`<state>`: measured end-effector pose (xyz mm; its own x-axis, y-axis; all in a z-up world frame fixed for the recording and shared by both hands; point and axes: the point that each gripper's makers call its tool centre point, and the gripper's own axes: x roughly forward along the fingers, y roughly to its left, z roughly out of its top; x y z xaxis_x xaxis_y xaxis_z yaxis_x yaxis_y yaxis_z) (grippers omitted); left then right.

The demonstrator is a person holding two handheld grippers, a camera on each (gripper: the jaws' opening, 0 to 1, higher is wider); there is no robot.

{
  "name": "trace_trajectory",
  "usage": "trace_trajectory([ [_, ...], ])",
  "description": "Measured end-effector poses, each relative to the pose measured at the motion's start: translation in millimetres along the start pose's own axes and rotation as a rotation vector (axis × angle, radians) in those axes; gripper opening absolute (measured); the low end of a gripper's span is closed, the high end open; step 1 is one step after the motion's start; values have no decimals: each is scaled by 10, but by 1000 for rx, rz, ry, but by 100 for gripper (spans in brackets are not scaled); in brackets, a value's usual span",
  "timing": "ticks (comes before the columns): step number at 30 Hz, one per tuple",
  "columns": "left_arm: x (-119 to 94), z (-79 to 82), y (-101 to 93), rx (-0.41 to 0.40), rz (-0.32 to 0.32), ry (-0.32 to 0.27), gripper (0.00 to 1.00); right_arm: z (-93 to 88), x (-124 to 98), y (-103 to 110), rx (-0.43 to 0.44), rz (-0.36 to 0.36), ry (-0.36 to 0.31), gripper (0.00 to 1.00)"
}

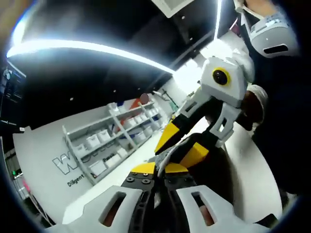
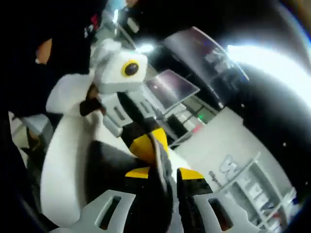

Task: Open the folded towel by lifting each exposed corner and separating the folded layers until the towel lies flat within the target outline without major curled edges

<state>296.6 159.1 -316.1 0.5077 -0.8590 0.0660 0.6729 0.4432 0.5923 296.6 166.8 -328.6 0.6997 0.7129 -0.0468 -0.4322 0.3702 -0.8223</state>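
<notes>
- Shelving unit (image 1: pixel 116 138) along the far wall, left gripper view: several tiers, white bins (image 1: pixel 92 141) set in rows on each tier. Contents of the bins too small to tell.
- The same kind of shelving shows at the lower right edge of the right gripper view, blurred.
- Wall lettering (image 1: pixel 65 162) beside the shelves: large outlined letter "W" readable, the rest cut off by the shelving. A smaller line below it begins "Dil"; rest not legible.
- In the right gripper view the wall lettering (image 2: pixel 238 167) shows again, tilted; only a large "W" can be made out.
- Towel (image 1: pixel 163 160): a thin grey-white edge of cloth, held up in the air between the two grippers, off any counter. Only a narrow pinched strip is visible, so its long axis cannot be told.
- In the right gripper view the towel (image 2: pixel 163 170) runs as a narrow dark-grey band from between that view's own jaws up toward the other gripper.
- Left gripper (image 1: pixel 154 194): jaws drawn together on the towel edge, yellow pads nearly meeting.
- Right gripper (image 2: pixel 167 194): jaws closed on the cloth strip.
- Right gripper (image 1: pixel 167 141) enters the left gripper view from the right, yellow jaw tips pinched at the towel just above the left gripper's tips.
- Left gripper (image 2: pixel 150 145) enters the right gripper view from the left, yellow tips against the same cloth.
- Bright ceiling light strip (image 1: pixel 87 48) arcs overhead.
</notes>
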Motion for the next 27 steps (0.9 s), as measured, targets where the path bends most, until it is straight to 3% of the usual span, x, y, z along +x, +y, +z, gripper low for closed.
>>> trace_trajectory([
  [6, 10, -19, -35, 7, -8, 10, 2, -57, 59, 5, -58, -12, 15, 9],
  [14, 4, -2, -41, 9, -7, 1, 2, 8, 8, 8, -120, -36, 7, 7],
  [16, 0, 4, -30, 12, -1, -2, 2, 24, 2, 24, -120, -30, 3, 2],
  [24, 8, -33, 30, 48, 21, 2, 5, 33, -32, -35, -10, -7, -6, 0],
  [27, 9, -213, 197, 91, 98, 87, 14, 15, -23, -108, 73, -10, -12, 0],
])
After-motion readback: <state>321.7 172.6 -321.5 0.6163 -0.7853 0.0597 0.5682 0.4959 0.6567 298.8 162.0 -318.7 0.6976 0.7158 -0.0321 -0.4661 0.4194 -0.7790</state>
